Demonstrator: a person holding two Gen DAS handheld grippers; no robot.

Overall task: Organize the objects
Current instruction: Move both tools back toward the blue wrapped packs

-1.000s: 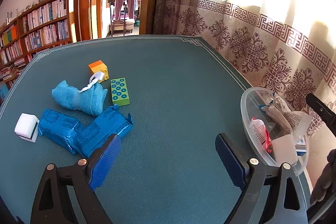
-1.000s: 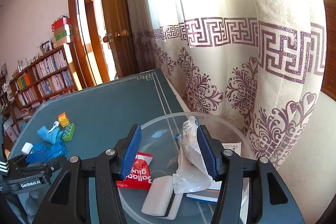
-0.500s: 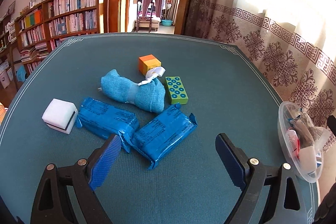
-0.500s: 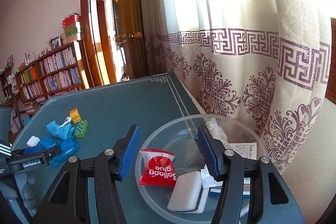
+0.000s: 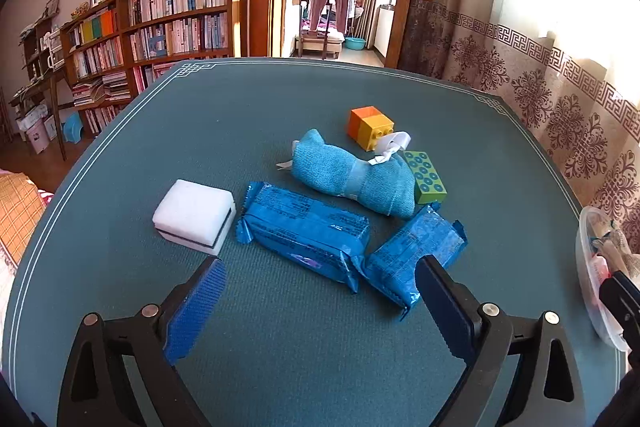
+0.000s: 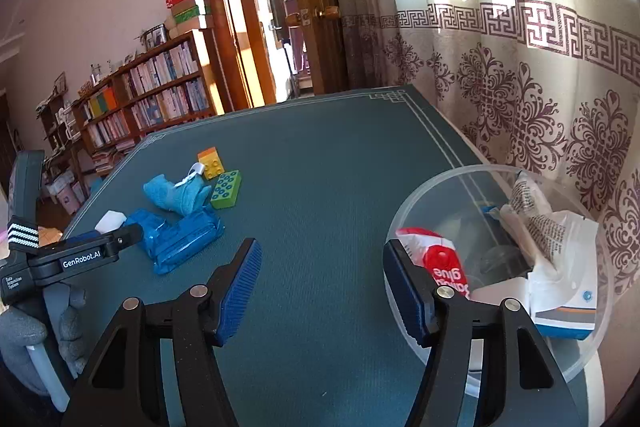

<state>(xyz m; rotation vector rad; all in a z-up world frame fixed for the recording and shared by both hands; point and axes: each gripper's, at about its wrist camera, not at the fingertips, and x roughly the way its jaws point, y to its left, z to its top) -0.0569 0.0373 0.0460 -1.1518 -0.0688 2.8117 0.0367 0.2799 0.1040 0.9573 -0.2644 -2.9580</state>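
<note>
On the green worktop (image 5: 280,99), the left gripper (image 5: 320,301) hovers low with its fingers spread wide and nothing between them. Just ahead of its left finger sits a white sponge (image 5: 195,216) with a dark band along its lower edge. Right beside the sponge lies a blue packet (image 5: 304,227), and a second blue packet (image 5: 412,251) lies next to it at an angle, their near ends touching or nearly so; its front end is partly hidden by the right finger. Behind the packets lies a rolled blue towel (image 5: 354,179) tied with a white ribbon. A yellow and orange block (image 5: 370,127) stands behind the towel, and a green block (image 5: 425,177) with blue studs lies against the towel's right end. At the far right edge of this view a clear bowl (image 5: 586,267) is only partly seen.

In the right wrist view, the left gripper (image 6: 86,247) appears at the left, held by a gray-gloved hand (image 6: 40,335), reaching toward the same cluster of things. The right gripper (image 6: 322,291) is also open and empty, above the worktop beside the clear bowl (image 6: 440,183). The bowl holds a red and white glue packet (image 6: 440,261), crumpled printed wrappers (image 6: 548,231), and what looks like a white and blue box (image 6: 568,311), well apart from the cluster.
</note>
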